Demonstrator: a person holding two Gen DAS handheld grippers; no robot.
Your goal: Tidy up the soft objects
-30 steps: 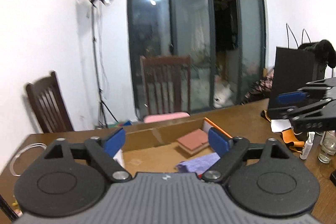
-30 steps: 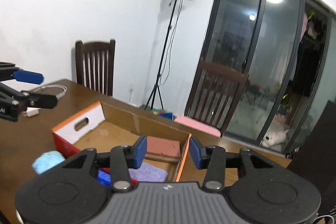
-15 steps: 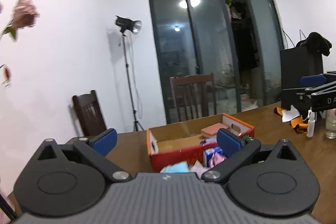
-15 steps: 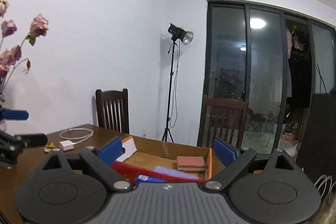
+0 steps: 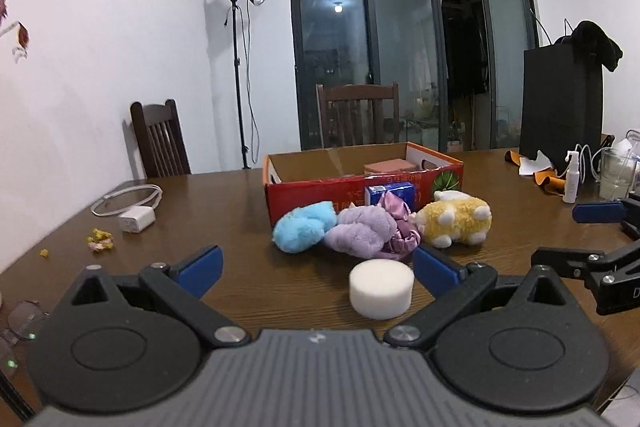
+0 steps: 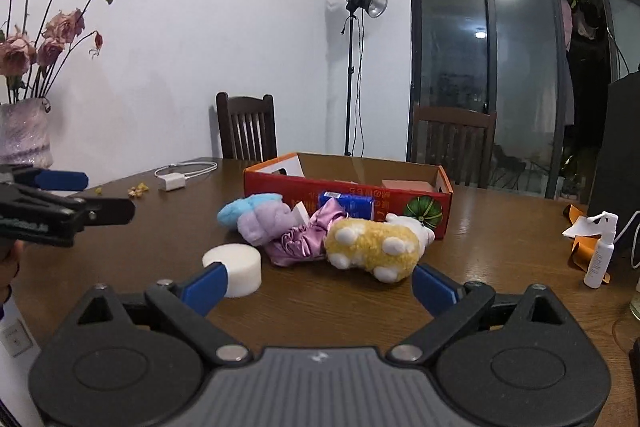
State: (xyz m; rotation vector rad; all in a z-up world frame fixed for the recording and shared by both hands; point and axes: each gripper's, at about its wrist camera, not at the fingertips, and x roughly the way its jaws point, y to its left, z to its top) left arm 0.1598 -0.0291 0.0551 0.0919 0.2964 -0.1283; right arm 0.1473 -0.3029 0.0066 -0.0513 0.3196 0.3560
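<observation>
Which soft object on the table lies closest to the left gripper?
The white foam cylinder; it sits alone before the left gripper, nearer than the clustered plush pieces.

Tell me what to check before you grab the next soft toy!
1. Left hand-held gripper open, holding nothing: ok.
2. Right hand-held gripper open, holding nothing: ok.
3. Sponge lies apart from the pile, nearest the left gripper: ok.
4. Box open on top, with room inside: ok.
5. Yellow plush in front of the right gripper: ok.
6. Scrunchie tangled with purple plush: cannot tell.
</observation>
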